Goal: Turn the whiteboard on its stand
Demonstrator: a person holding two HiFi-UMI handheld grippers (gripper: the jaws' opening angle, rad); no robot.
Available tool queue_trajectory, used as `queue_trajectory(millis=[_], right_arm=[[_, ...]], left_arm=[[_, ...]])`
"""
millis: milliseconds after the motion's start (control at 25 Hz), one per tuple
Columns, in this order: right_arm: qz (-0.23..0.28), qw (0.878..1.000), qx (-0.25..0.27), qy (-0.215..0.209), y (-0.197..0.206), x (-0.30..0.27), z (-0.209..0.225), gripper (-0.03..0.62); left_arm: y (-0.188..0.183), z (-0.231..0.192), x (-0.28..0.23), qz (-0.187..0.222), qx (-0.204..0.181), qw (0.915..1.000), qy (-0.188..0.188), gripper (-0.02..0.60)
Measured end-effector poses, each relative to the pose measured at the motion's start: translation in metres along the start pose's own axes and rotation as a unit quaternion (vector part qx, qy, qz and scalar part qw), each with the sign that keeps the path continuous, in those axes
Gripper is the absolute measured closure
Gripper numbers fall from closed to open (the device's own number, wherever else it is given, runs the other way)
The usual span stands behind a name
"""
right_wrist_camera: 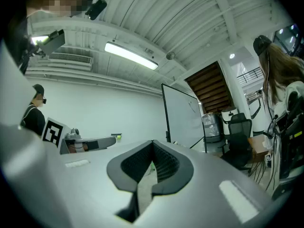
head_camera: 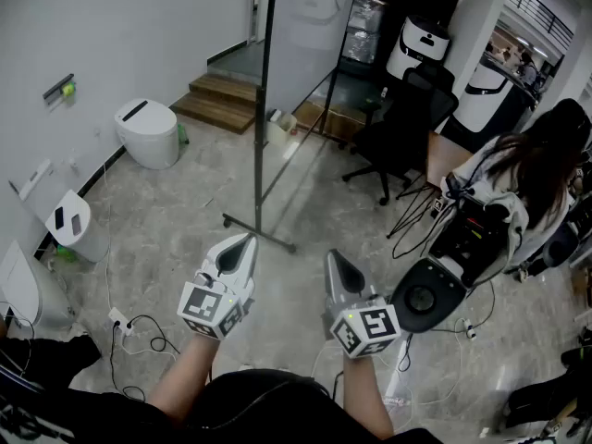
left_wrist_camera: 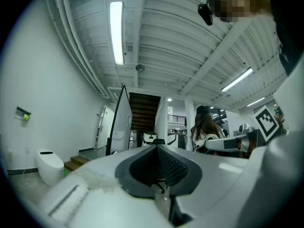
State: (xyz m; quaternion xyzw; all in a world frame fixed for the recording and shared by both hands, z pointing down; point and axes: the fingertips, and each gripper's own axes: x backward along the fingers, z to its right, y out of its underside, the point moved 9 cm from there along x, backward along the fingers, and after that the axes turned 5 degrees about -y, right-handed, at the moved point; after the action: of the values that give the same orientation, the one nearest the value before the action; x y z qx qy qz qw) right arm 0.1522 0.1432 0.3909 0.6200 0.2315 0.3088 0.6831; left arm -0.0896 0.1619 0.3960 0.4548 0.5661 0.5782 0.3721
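The whiteboard (head_camera: 310, 17) stands on its wheeled metal stand (head_camera: 260, 155) across the floor, turned nearly edge-on to me. The stand's foot bar (head_camera: 259, 232) lies just beyond my grippers. My left gripper (head_camera: 242, 246) and right gripper (head_camera: 339, 263) are held low and side by side, short of the stand and touching nothing. Both are shut with nothing between their pads. The left gripper view has the whiteboard (left_wrist_camera: 121, 122) as a narrow upright sliver beyond the left gripper (left_wrist_camera: 156, 148). The right gripper view shows the whiteboard's (right_wrist_camera: 183, 115) white face beyond the right gripper (right_wrist_camera: 153, 144).
White rounded units (head_camera: 148, 132) stand along the left wall. Wooden steps (head_camera: 222, 95) lie behind the board. A black office chair (head_camera: 398, 128) and a long-haired person (head_camera: 527, 174) at a desk are at right. A round-based machine (head_camera: 425, 294) and cables (head_camera: 139, 336) sit on the floor nearby.
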Motion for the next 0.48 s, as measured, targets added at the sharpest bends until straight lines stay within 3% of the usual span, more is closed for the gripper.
queue_trajectory(millis=[240,480], right_arm=[[0.001,1.0,0.014,-0.015,-0.007,-0.028,0.002,0.586],[0.006,1.0,0.012,-0.025,-0.014,-0.031,-0.001,0.586]], left_arm=[[0.0,-0.008,-0.016,-0.006,-0.001,0.9998,-0.018,0.581],[-0.008,-0.01,-0.02,0.0,-0.001,0.9999,-0.013,0.58]])
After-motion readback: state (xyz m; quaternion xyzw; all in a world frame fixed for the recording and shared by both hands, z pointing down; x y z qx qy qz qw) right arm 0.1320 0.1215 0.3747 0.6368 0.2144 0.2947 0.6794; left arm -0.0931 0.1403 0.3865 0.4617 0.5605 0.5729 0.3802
